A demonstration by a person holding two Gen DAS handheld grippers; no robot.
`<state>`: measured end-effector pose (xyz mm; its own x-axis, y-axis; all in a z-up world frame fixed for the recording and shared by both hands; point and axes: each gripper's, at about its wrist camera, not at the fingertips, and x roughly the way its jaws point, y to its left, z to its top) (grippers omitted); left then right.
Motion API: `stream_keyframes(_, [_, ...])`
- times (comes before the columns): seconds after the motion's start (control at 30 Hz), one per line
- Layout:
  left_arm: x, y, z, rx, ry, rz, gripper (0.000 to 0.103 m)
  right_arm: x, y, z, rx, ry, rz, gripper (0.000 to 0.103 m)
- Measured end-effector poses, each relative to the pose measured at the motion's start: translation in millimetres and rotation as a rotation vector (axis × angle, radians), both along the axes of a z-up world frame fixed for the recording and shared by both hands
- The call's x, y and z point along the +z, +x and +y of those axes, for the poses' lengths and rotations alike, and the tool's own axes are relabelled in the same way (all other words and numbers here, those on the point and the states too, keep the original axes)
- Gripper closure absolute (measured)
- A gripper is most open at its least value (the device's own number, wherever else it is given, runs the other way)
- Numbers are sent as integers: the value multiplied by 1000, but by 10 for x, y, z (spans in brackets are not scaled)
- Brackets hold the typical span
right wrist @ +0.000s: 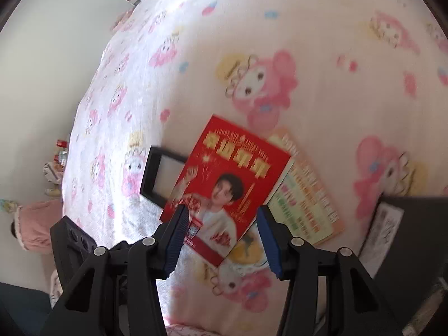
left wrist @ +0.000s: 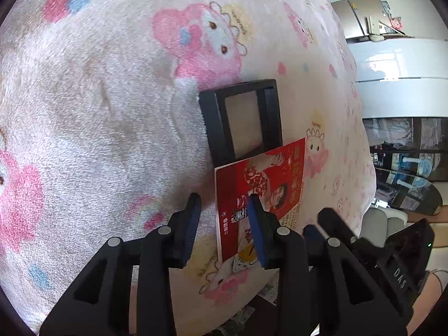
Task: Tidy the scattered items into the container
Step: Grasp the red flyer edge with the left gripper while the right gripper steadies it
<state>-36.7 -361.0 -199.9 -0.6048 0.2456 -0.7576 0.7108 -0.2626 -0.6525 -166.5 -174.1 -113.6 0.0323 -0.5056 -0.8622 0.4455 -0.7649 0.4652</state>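
Observation:
A red leaflet [left wrist: 260, 193] [right wrist: 226, 184] with a person's picture lies on the pink cartoon-print blanket [left wrist: 98, 112] [right wrist: 322, 56]. Its far edge overlaps a black rectangular frame [left wrist: 240, 120] [right wrist: 155, 175]. A yellow-green leaflet [right wrist: 305, 198] sticks out from under the red one on the right. My left gripper [left wrist: 225, 229] stands open over the red leaflet's left edge; neither pad presses on it. My right gripper [right wrist: 222, 238] hangs open above the red leaflet's near end, gripping nothing. A dark box [right wrist: 414, 224] with a white label sits at the right.
The blanket's edge drops off at the right of the left wrist view, with shelves [left wrist: 406, 145] and a white cabinet [left wrist: 397, 61] beyond. In the right wrist view the floor [right wrist: 42, 84] lies left of the blanket, with small clutter [right wrist: 56, 165] on it.

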Motion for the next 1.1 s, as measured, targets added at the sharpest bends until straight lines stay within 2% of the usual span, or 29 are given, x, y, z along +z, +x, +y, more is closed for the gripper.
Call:
stream_keyframes(0.07, [18,-48,21,-37,4,37,93,120,-68,11,-11,13,72,56])
stream_keyframes(0.17, [93,62,-52,27,-50,35,94,130,-160,-29,-10,40,99,56])
stream_keyframes(0.27, [127,218,-157,122,-101,7,91,26,-230,-110,1,79,103,56])
stream_keyframes(0.33, [101,299,-208,159,-100,-20,90,-74,-273,-164,0,86,92,56])
stream_keyframes(0.4, [-3,306,-240,156,-49,-19,83,-177,-298,-243,15,73,63,56])
stream_keyframes(0.47, [-61,283,-232,147,-19,-21,82,-234,-358,-346,36,59,49,56])
stream_keyframes(0.53, [-38,236,-203,138,-50,-26,81,-230,-335,-478,64,48,64,56])
stream_keyframes(0.57, [-26,219,-190,131,-65,-30,79,-240,-507,-549,77,46,78,56])
stream_keyframes(0.67, [-21,205,-171,123,-77,-36,77,-324,-586,-653,118,50,90,56])
stream_keyframes(0.7, [-21,213,-172,126,-78,-37,77,-346,-608,-858,147,36,74,56])
stream_keyframes(0.77, [-22,233,-180,130,-76,-32,77,-359,-575,-831,194,51,54,56])
stream_keyframes(0.8, [-26,241,-189,129,-73,-29,77,-382,-490,-983,214,56,47,56])
stream_keyframes(0.9, [-24,310,-230,157,-81,-37,76,-368,-327,-937,285,42,-32,55])
stream_keyframes(1.0, [-36,361,-248,174,-70,-36,74,-394,-108,-947,397,129,-6,55])
stream_keyframes(1.1, [-15,469,-256,180,-71,-47,74,-323,-144,-956,350,140,35,55])
